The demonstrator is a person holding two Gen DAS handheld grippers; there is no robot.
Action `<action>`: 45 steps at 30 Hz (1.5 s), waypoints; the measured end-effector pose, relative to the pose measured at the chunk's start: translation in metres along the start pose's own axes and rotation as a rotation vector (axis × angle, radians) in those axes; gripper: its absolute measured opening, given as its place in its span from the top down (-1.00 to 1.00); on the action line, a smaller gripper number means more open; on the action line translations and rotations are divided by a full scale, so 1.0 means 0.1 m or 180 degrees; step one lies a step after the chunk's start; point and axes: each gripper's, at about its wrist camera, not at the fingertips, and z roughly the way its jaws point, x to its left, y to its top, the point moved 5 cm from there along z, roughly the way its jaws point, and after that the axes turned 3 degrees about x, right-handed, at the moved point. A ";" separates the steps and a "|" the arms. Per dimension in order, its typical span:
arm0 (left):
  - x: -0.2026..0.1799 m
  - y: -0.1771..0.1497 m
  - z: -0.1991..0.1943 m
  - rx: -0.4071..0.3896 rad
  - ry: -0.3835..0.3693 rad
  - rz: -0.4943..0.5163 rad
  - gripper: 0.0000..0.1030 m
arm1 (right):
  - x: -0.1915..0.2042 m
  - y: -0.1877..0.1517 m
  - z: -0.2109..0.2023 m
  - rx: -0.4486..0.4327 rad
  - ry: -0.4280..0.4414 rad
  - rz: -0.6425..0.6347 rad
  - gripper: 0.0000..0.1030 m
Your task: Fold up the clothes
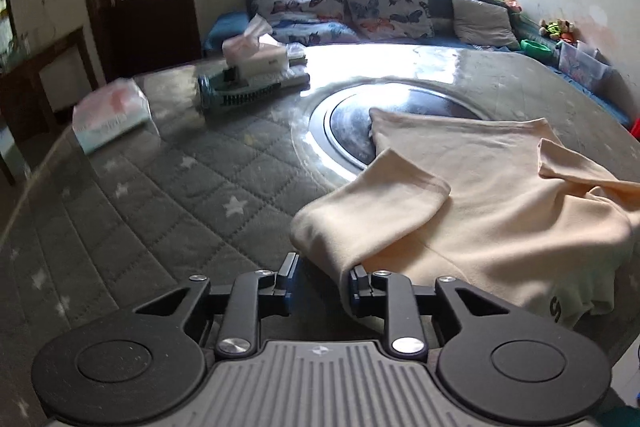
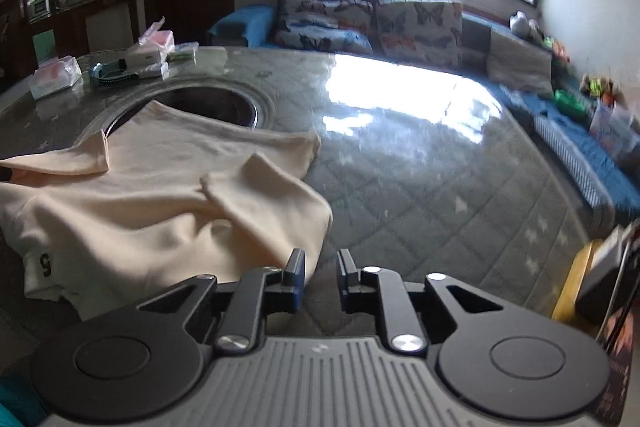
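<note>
The left gripper point(image 1: 322, 273) sits low at the table's point(image 1: 160, 187) edge, jaws apart around the cream shirt's point(image 1: 480, 195) folded sleeve edge. The right gripper point(image 2: 320, 269) hovers released beside the shirt's point(image 2: 160, 211) other sleeve.

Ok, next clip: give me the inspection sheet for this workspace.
Surface: round table with a grey quilted star cover under glossy sheet, round metal inset at the centre.
Job's things: cream T-shirt lying flat, both sleeves folded inward.
Clutter: tissue packs, tissue box and a teal fan at the far edge.
Grippers: left tongs open, shirt edge between the fingers; right tongs open beside the shirt.
Cables: nothing seen.
Surroundings: blue sofa, butterfly cushions, window, dark door.
</note>
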 end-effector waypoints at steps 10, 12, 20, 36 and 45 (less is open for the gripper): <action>0.02 0.16 -0.06 -0.0132 -0.0010 0.0010 0.14 | 0.55 0.24 0.61 0.0118 0.0279 -0.0478 0.24; 0.04 0.15 -0.06 -0.0113 0.0004 0.0031 0.10 | 0.62 0.26 0.74 0.0140 0.0276 -0.0540 0.21; 0.02 0.17 -0.04 -0.0153 -0.0031 0.0102 0.06 | 0.30 0.30 0.94 0.0159 -0.0106 -0.0345 0.81; -0.74 0.33 0.61 -0.0010 -0.0417 0.0641 0.09 | 0.46 0.29 0.79 0.0158 0.0560 -0.0381 0.34; -0.75 0.27 0.82 -0.0039 -0.0273 0.0797 0.68 | 0.42 0.26 0.92 0.0204 0.0260 -0.0378 0.89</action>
